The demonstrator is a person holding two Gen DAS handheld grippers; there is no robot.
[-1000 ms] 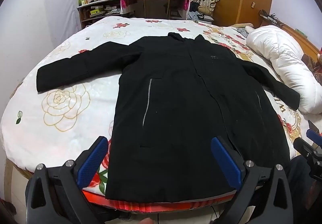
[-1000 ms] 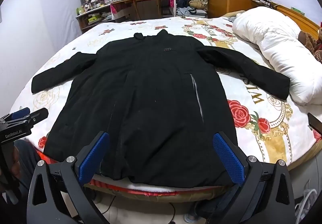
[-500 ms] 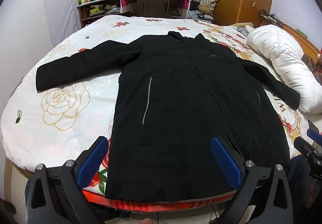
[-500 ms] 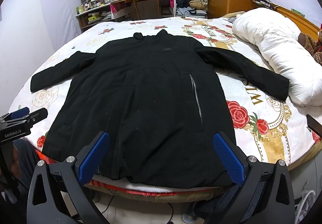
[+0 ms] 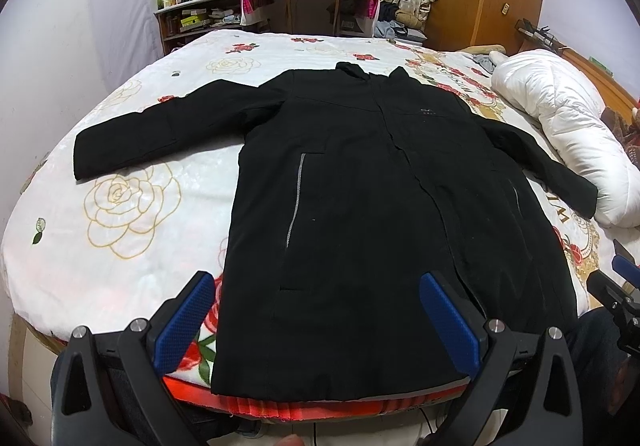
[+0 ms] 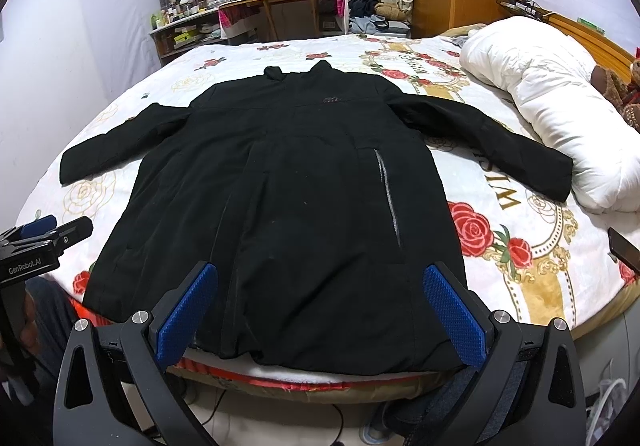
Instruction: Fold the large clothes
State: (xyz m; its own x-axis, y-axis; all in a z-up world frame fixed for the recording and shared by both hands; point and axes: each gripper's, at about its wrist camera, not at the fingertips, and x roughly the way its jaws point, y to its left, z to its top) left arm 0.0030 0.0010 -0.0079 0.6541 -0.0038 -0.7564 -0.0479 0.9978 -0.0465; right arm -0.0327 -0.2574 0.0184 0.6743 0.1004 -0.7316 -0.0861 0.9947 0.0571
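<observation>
Coat (image 5: pixel 360 205) flat beyond both open jaws

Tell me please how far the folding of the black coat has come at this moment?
Done: the long black padded coat lies spread flat, front up, on the rose-patterned white bedspread, both sleeves out to the sides. In hand: nothing; the left hand-held gripper and the right hand-held gripper are both open above the hem, gripping no cloth. Left: every fold, sleeves and body alike.

Black gripper frames, blue textured fingers (image 5: pixel 182 320), silver screws.
</observation>
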